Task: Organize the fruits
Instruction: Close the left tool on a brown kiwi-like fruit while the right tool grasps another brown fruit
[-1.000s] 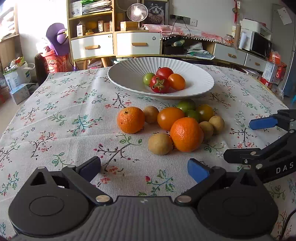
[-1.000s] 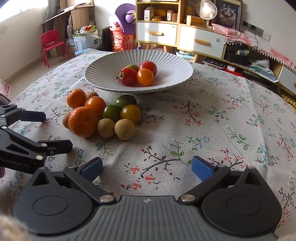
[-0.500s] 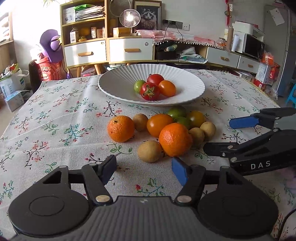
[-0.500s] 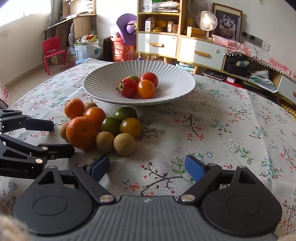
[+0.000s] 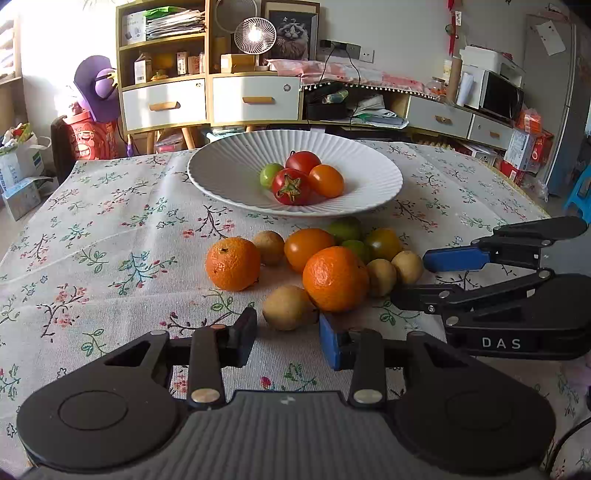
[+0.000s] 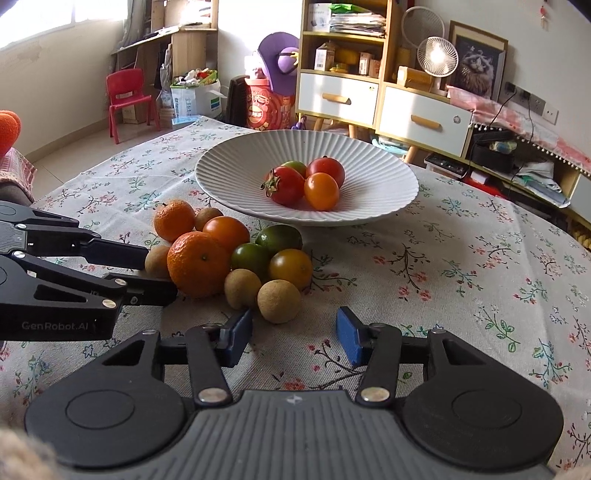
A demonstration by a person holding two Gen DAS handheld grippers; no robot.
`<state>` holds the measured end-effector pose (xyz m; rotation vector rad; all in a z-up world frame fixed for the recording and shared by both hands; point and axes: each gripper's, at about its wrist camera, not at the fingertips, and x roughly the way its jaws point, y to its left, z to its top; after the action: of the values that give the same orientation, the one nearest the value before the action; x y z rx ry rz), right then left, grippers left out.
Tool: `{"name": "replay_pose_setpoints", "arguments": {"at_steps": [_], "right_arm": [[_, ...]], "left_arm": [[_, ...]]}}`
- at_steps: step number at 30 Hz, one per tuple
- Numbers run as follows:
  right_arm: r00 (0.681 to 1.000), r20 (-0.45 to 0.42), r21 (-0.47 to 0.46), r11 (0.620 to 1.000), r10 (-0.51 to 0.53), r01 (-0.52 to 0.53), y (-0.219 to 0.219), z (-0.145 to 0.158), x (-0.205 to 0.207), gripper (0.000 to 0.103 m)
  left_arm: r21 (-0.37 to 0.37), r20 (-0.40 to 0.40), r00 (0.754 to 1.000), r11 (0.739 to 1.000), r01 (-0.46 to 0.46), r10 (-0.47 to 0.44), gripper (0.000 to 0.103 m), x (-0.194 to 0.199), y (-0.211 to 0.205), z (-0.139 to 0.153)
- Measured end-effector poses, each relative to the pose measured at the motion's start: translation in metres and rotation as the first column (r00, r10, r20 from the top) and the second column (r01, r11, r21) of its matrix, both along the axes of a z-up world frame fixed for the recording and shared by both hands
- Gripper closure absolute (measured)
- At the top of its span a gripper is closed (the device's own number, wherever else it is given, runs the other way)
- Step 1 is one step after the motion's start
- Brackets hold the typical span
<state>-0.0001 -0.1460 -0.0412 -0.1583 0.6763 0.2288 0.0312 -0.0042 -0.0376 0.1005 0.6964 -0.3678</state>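
Observation:
A white ribbed bowl (image 5: 229, 173) (image 6: 380, 173) holds several tomatoes (image 5: 291, 186) (image 6: 284, 184). In front of it on the cloth lies a pile of oranges (image 5: 334, 278) (image 6: 197, 264), green and orange tomatoes (image 6: 251, 258) and small brown fruits. My left gripper (image 5: 288, 338) is open, its fingers just short of a brown fruit (image 5: 288, 306). My right gripper (image 6: 293, 332) is open, just short of another brown fruit (image 6: 279, 301). Each gripper shows in the other's view, the right (image 5: 428, 277) and the left (image 6: 155, 271).
The round table has a floral cloth (image 5: 110, 240) (image 6: 461, 258). Behind it stand shelves with white drawers (image 5: 207, 96), a small fan (image 5: 255, 35) and a red child's chair (image 6: 127, 99). A microwave (image 5: 502, 98) sits on a low cabinet at the right.
Both grippers have moved forward toward the fruit pile and their jaws have narrowed from wide open. The fruits have not moved.

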Motion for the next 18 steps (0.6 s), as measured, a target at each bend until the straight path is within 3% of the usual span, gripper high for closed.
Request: {"name": "replay_pose_setpoints", "arguments": {"at_steps": [6,18], "right_arm": [[1.000,-0.008,0.002,1.000,0.023,-0.023,0.0035,0.0020,-0.0002,0.071],[0.999,-0.012,0.006,0.999,0.034,-0.034,0.0067,0.0038,0.0006,0.073]], "left_arm": [[-0.006,-0.010,1.000,1.000,0.001,-0.001,0.076,0.0026,0.0009,0.0014],[-0.012,-0.026,1.000,1.000,-0.002,0.001,0.078,0.0044,0.0020,0.0037]]}}
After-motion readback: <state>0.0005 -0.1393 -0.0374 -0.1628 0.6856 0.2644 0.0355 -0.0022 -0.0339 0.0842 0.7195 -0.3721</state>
